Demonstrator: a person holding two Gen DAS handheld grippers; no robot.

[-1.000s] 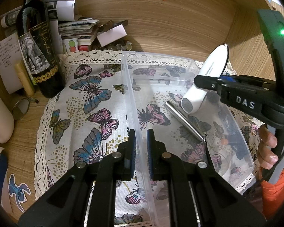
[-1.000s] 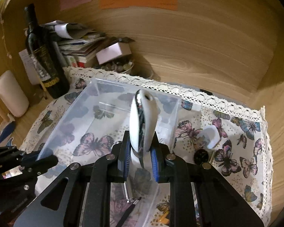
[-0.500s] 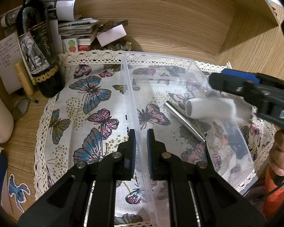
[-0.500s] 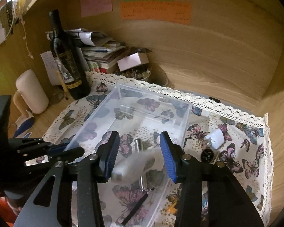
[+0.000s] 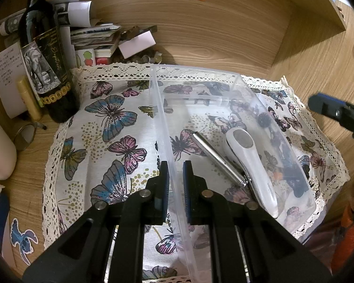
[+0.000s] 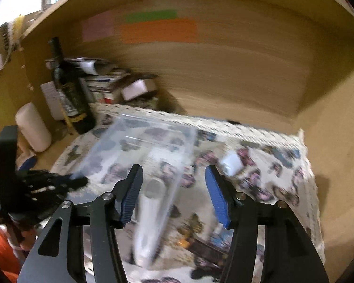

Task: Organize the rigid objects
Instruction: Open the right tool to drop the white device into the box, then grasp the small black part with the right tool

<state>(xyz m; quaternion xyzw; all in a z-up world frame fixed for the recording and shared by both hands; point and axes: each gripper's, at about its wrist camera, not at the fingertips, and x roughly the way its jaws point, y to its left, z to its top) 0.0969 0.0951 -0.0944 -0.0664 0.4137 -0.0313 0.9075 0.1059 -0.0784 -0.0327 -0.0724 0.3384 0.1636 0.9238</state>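
A clear plastic box (image 5: 200, 73) stands on a butterfly cloth (image 5: 111, 122). My left gripper (image 5: 175, 184) is shut on the box's near left wall, the thin wall pinched between its pads. A white handheld device (image 5: 252, 162) lies flat inside the box beside a metal rod (image 5: 214, 158). In the blurred right wrist view my right gripper (image 6: 174, 193) hangs above the box (image 6: 153, 127), its jaws opening and gripping nothing. The white device (image 6: 148, 217) lies below them, untouched. One of the right gripper's fingers (image 5: 323, 105) shows at the right edge of the left wrist view.
A dark wine bottle (image 5: 47, 70) and a pile of papers and books (image 5: 94, 37) stand at the back left. A cream cylinder (image 6: 33, 127) is further left. A small white block (image 6: 231, 162) and dark small items lie on the cloth right of the box. Wooden walls close the back and right.
My right gripper has opened and let go of the white device, which has dropped into the box beside the rod. That gripper has pulled back to the right and up. The left gripper has held still.
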